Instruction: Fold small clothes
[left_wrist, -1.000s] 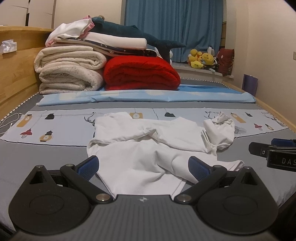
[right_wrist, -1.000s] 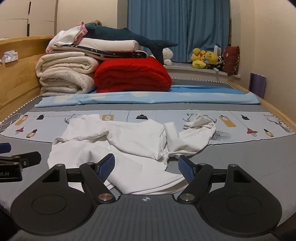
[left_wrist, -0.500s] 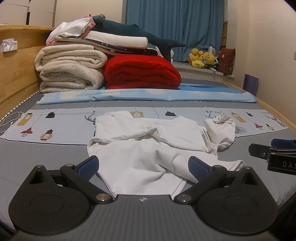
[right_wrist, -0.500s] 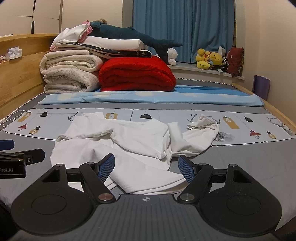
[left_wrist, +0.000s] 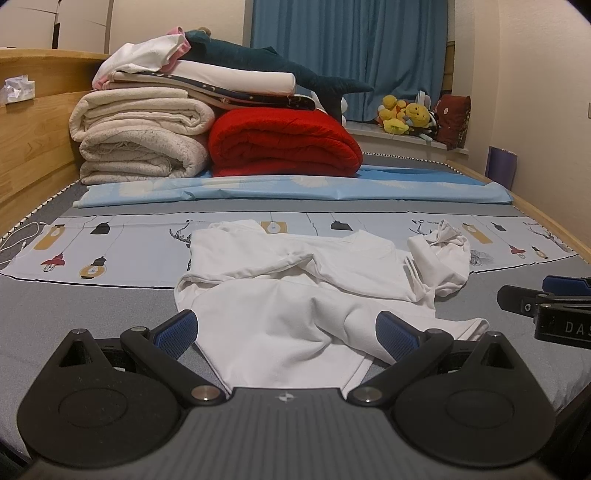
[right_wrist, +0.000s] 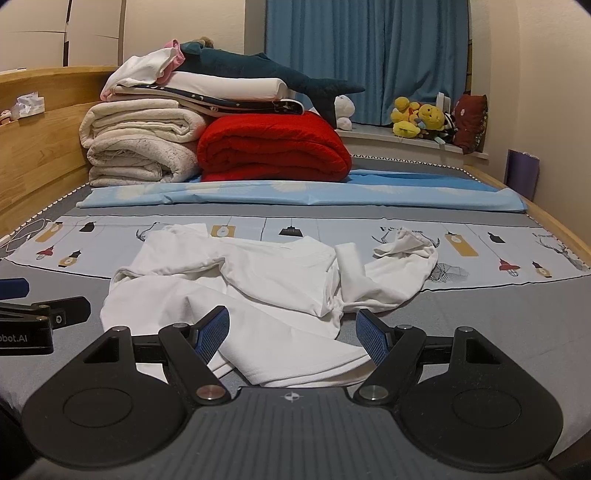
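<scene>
A crumpled white garment (left_wrist: 306, 295) lies unfolded on a bed (left_wrist: 92, 306), directly ahead of two hand-held grippers that sit low over the grey bedspread. The left gripper (left_wrist: 286, 330) has its blue-padded fingers (left_wrist: 175, 328) spread wide, released and holding nothing; the near hem of the garment reaches in between them. The right gripper (right_wrist: 293, 334) is likewise spread open and empty, with the garment's lower edge lying between its fingers (right_wrist: 371, 338) and a twisted sleeve (right_wrist: 399, 266) stretching ahead of it and to its right. Each tool shows at the edge of the other's view: the right gripper (left_wrist: 546, 306) appears at the far right of the left wrist camera, and the left gripper (right_wrist: 37, 314) at the far left of the right wrist camera, both level with the garment's sides.

Beyond the garment, a pale printed sheet (left_wrist: 110, 243) with lamp and deer motifs crosses the bed, followed by a light blue sheet (left_wrist: 332, 188). Farther ahead and to the left (against the wooden bed frame (left_wrist: 26, 147)) stand cream blankets (left_wrist: 144, 140) rolled in a stack, with a folded red blanket (left_wrist: 284, 146) just beside them. Folded linens and a dark plush shark (left_wrist: 280, 70) rest on top. Blue curtains (left_wrist: 351, 48) hang at the far end, with yellow soft toys (left_wrist: 402, 116) on the sill to the right.
</scene>
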